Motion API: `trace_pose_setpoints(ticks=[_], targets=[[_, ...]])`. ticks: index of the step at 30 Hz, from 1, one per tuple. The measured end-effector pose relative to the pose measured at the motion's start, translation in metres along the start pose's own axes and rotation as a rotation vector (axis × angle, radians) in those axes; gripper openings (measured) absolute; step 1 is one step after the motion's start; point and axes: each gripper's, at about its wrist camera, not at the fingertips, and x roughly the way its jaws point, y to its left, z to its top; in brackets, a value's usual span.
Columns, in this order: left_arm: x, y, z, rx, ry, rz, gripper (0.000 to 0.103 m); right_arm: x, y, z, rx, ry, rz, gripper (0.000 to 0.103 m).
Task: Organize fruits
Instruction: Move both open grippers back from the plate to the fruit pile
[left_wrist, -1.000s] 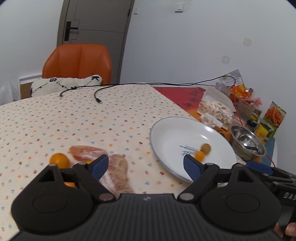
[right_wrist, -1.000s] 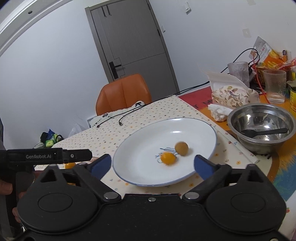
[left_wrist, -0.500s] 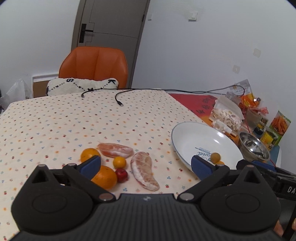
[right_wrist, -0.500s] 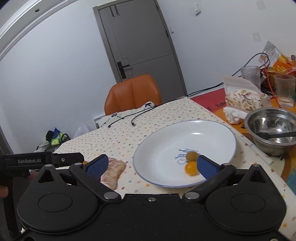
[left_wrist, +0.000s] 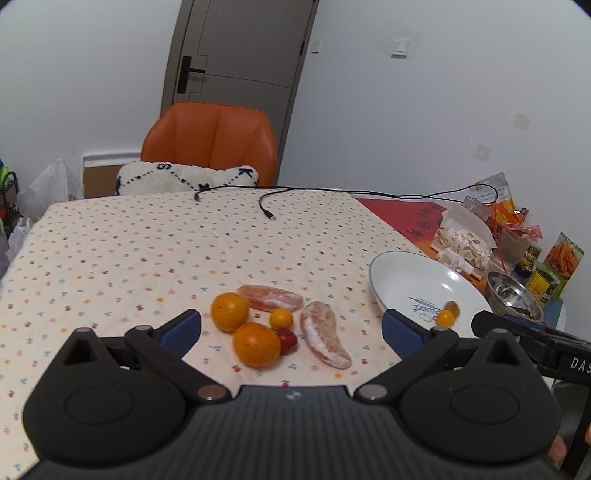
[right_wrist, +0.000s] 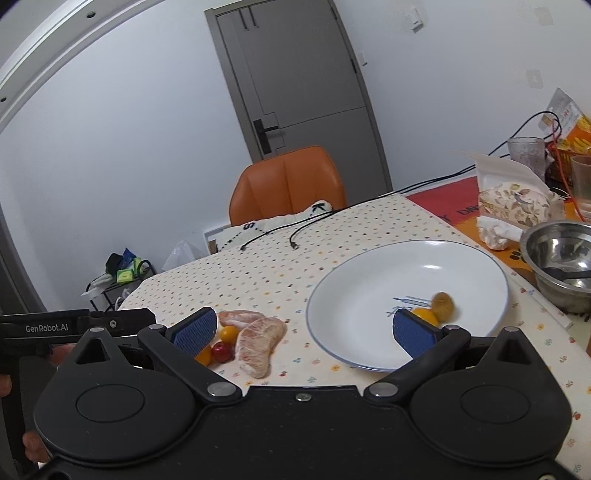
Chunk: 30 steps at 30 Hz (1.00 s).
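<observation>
While both grippers' fingers (left_wrist: 181, 326) (right_wrist: 415, 332) gape empty, fruits cluster (left_wrist: 255, 332) beside plate (left_wrist: 399, 273)

The walls (left_wrist: 406, 122) are white and plain. A tall grey door (left_wrist: 240, 74) stands shut in the back, with a black handle (left_wrist: 186, 75) on its left side. A white light switch (left_wrist: 400, 47) sits on the wall to the right of the door. An orange chair (left_wrist: 210, 144) stands in front of the door, pushed up to the far end of the table (left_wrist: 129, 251). A white cushion (left_wrist: 184, 178) with black marks lies on the chair. The table has a cream cloth with tiny coloured dots. A low rack (right_wrist: 122, 275) with bags stands by the wall, left of the chair.
</observation>
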Motion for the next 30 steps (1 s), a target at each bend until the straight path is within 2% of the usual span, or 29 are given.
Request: trace_pose_setpoints(ticks=[12, 30], targets=[[-0.017, 0.022, -0.006, -0.002, -0.001, 0.070, 0.103, 0.006, 0.019, -0.003, -0.014, 0.017, 0.031, 0.103], [-0.027, 0.067, -0.019, -0.079, -0.011, 0.113, 0.102, 0.029, 0.046, -0.011, -0.038, 0.072, 0.092, 0.103]])
